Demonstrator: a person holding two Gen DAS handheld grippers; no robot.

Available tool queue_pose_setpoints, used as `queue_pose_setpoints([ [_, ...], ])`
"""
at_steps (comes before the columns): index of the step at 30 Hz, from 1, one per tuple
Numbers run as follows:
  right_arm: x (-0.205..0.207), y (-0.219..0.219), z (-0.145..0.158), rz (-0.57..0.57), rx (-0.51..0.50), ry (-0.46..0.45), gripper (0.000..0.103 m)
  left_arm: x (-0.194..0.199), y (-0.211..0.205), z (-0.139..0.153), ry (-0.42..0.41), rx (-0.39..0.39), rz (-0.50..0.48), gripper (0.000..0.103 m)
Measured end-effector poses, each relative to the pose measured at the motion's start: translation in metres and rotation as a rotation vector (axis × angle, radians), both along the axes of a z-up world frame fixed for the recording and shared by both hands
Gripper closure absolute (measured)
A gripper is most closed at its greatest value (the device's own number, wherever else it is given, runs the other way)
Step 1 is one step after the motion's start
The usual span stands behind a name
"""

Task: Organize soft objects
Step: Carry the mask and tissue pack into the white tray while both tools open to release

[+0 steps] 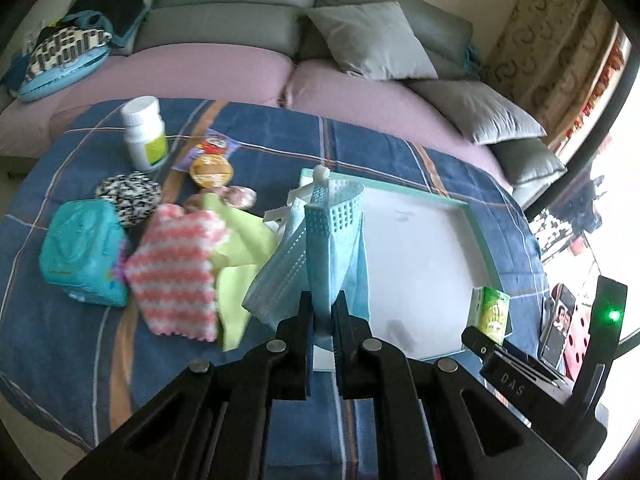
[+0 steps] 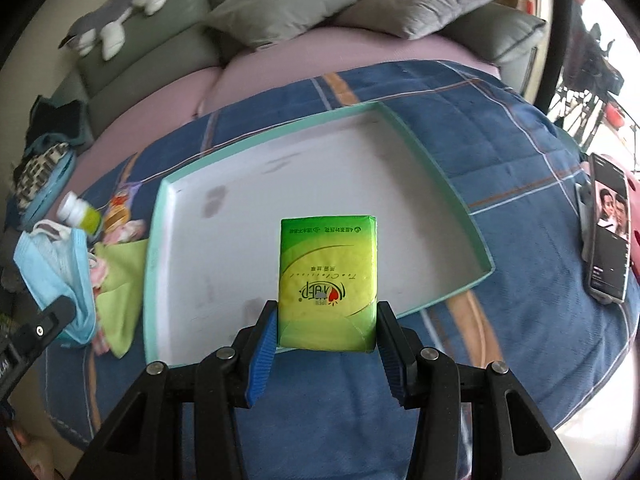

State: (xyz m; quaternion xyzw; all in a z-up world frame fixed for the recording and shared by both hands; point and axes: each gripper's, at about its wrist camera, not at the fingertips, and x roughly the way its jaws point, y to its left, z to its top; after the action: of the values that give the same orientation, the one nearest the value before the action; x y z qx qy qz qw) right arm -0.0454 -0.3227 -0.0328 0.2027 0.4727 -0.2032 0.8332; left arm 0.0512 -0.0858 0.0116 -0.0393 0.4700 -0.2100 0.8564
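Blue pleated paper face masks [image 1: 316, 240], a small bunch with white ear loops, hang limp from the left gripper [image 1: 322, 316], whose jaws are pressed together on the bunch's lower edge. Judgement: very light, floppy, no stiffness; pinch across several layers, or single masks may slide out. Bunch is held above the left edge of the shallow white cardboard tray with mint-green rim [image 2: 460, 204].

Right gripper [image 2: 326, 332] clamps a green-and-yellow plastic-wrapped pocket tissue pack [image 2: 328, 276] by its long sides, pads at the near end, jaws spread to pack width. Judgement: light, squashy, film slippery; a side grip suits. Pack sits over the tray's near half, apparently not touching the floor, though the view cannot settle that.

Pink-and-white zigzag knitted cloth [image 1: 176, 268] and lime-yellow cloth [image 1: 240, 248] lie on the blue plaid quilt [image 1: 400, 152], left of tray.
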Motion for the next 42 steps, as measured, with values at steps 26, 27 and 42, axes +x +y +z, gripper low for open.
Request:
queue_pose_setpoints([
  [26,0.020,-0.045,-0.021,-0.083,-0.010,-0.008,0.053,0.028,-0.079,-0.044,0.027,0.111,-0.092,0.094],
  [27,0.021,-0.045,-0.022,-0.082,-0.012,-0.007,0.053,0.030,-0.080,-0.045,0.024,0.112,-0.091,0.094],
  [42,0.028,-0.047,-0.022,-0.072,-0.030,-0.010,0.044,0.032,-0.079,-0.051,-0.006,0.116,-0.100,0.069],
])
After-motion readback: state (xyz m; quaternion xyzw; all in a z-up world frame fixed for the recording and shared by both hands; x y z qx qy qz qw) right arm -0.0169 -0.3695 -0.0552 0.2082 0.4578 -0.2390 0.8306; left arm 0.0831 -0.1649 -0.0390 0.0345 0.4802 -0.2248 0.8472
